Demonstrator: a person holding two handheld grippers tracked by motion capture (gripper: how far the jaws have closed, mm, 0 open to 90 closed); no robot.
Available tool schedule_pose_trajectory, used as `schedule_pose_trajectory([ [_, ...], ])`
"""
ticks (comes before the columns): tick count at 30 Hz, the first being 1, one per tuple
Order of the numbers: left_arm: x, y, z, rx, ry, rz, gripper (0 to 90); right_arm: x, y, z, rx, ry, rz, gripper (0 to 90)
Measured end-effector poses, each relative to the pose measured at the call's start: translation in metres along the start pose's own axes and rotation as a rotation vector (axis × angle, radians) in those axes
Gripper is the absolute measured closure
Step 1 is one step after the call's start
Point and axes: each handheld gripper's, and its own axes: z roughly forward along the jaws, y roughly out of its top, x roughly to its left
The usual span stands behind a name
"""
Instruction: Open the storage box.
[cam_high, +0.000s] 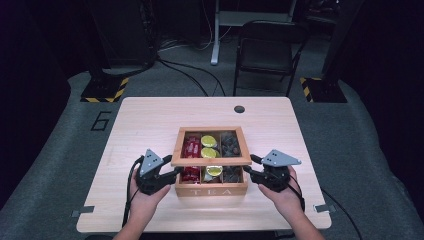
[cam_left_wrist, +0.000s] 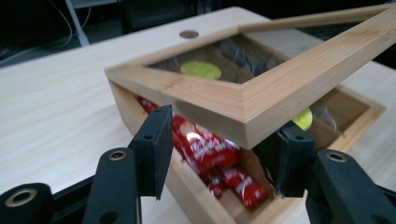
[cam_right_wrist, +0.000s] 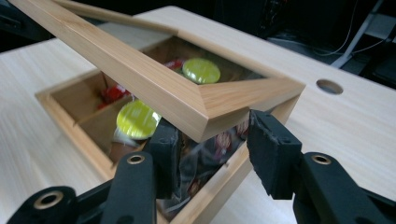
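Observation:
A wooden tea box (cam_high: 211, 190) marked TEA sits near the table's front edge. Its glass-paned lid (cam_high: 210, 161) is tilted up at the front. Inside lie red packets (cam_left_wrist: 205, 149), yellow-topped capsules (cam_right_wrist: 137, 119) and dark wrapped pieces (cam_high: 230, 142). My left gripper (cam_high: 176, 172) (cam_left_wrist: 219, 149) reaches under the lid's front left corner (cam_left_wrist: 247, 126). The corner lies over the gap between the jaws, and the pads (cam_left_wrist: 156, 140) stand apart just below its lower edge. My right gripper (cam_high: 247, 170) (cam_right_wrist: 210, 149) sits the same way under the front right corner (cam_right_wrist: 203, 121), jaws apart.
The light wooden table (cam_high: 145, 125) has a round cable hole (cam_high: 239, 109) at its back edge. A folding chair (cam_high: 267, 50) and stand feet with striped tape (cam_high: 102, 92) are on the floor beyond. A person's hands (cam_high: 145, 202) hold both grippers.

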Motion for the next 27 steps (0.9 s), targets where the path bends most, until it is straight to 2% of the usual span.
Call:
schedule_pose_trajectory([
  [4,0.004,0.014,-0.001,-0.022,0.012,0.018,48.8,-0.007,0.015,-0.001,-0.02,-0.001,0.002,55.2],
  [9,0.004,0.029,0.001,-0.011,0.044,0.069,49.8,-0.013,0.027,0.001,-0.024,-0.012,-0.022,53.4],
  [12,0.007,0.039,0.002,-0.015,0.057,0.079,50.6,-0.017,0.036,0.002,-0.032,-0.018,-0.019,53.4],
  [15,0.011,0.049,0.003,-0.02,0.059,0.077,51.5,-0.021,0.046,0.004,-0.038,-0.025,-0.019,53.4],
  [20,0.022,0.062,0.006,-0.035,0.048,0.039,54.3,-0.025,0.057,0.011,-0.02,-0.044,-0.039,52.5],
  [23,0.025,0.066,0.008,-0.05,0.046,0.017,55.2,-0.029,0.061,0.017,-0.008,-0.057,-0.035,52.5],
  [27,0.03,0.072,0.01,-0.041,0.054,0.022,58.4,-0.037,0.066,0.027,0.003,-0.069,-0.018,54.3],
])
